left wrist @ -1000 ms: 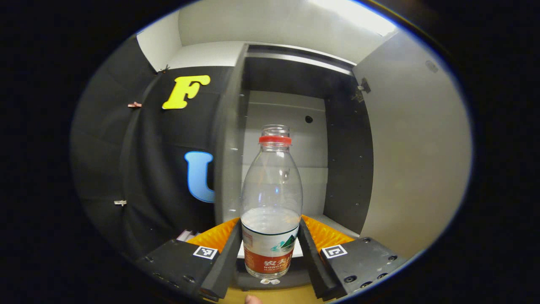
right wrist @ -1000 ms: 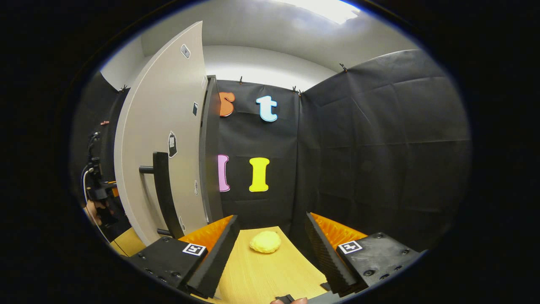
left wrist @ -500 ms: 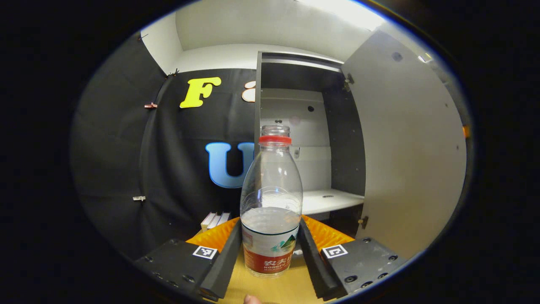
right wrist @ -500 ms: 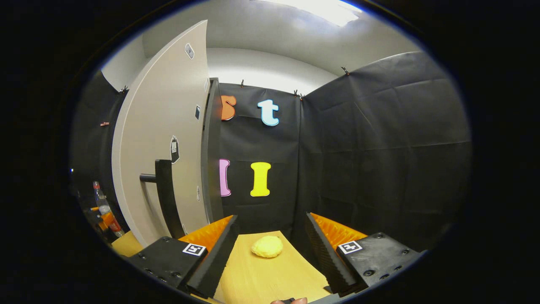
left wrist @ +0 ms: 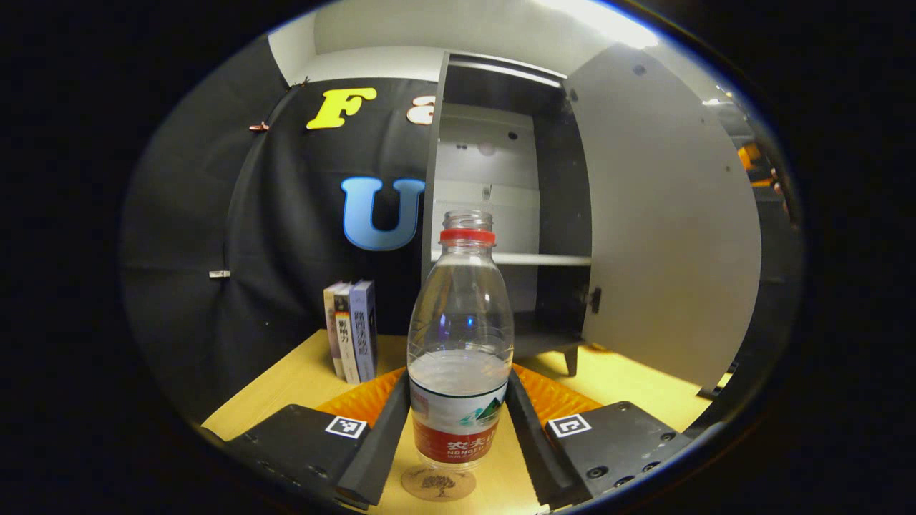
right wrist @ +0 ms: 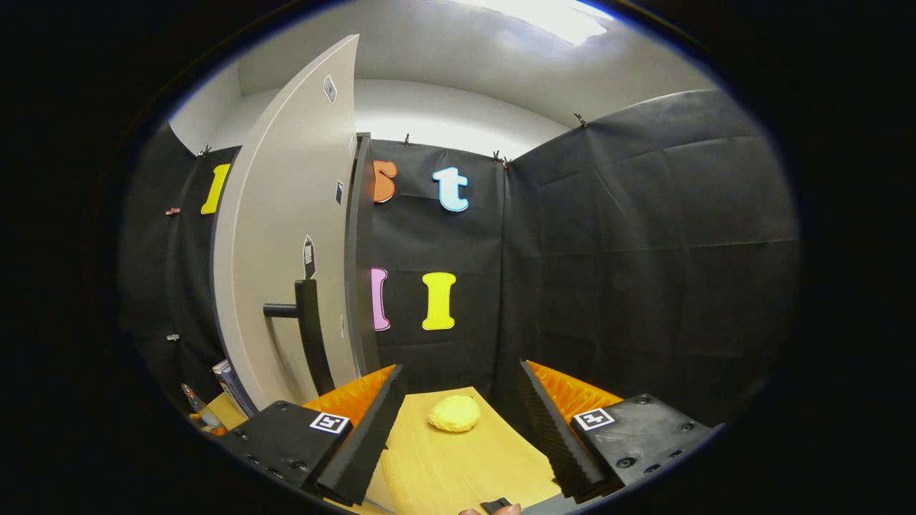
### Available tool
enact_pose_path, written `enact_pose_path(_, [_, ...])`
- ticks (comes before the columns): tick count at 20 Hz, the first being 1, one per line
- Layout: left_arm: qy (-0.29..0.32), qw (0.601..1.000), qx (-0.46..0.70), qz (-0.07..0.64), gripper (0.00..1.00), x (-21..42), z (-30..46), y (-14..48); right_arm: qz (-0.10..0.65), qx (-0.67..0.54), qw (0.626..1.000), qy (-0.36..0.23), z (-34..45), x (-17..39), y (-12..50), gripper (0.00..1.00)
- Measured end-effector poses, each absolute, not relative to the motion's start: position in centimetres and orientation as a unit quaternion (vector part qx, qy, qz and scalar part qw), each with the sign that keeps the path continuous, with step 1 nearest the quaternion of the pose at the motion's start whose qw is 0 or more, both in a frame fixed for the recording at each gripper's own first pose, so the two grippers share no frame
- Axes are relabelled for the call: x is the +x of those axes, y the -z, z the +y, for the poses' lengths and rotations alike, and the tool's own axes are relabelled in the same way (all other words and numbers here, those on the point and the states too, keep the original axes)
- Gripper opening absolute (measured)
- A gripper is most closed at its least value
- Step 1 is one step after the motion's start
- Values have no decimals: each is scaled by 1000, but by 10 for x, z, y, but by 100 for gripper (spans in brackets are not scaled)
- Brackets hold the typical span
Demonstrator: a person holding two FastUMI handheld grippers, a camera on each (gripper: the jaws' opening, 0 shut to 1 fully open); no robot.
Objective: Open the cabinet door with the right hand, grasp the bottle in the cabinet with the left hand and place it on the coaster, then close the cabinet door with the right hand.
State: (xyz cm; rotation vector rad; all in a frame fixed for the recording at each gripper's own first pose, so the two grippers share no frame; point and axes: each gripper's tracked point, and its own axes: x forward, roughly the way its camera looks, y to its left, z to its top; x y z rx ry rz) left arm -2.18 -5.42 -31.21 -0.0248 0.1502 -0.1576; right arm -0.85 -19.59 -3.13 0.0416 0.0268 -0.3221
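You've got a clear glossy plastic bottle (left wrist: 460,336) with a shiny printed label, and under it a thin round coaster (left wrist: 438,484) that looks like pale wood or cork, can't tell which. The table (left wrist: 300,379) is smooth light wood grain. Your cabinet door (right wrist: 286,236) is flat matt grey, its handle (right wrist: 308,332) matt black. The books (left wrist: 351,340) look like glossy paper covers.

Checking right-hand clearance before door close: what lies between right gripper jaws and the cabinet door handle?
Right gripper view: nothing. The right gripper hangs open over bare tabletop; the handle stands unobstructed ahead-left.
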Motion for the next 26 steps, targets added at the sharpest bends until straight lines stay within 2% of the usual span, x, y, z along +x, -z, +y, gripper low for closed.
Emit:
enact_pose_path(8, [101,989,-31,99,77,-24,-56,389,37,35,982,184,-186,-25,33,98])
enact_pose_path(21, [119,988,-33,91,77,-22,-49,412,48,39,977,206,-179,-47,31,97])
enact_pose_path(26, [132,985,-31,104,89,-32,-53,411,49,46,978,200,-175,-45,35,97])
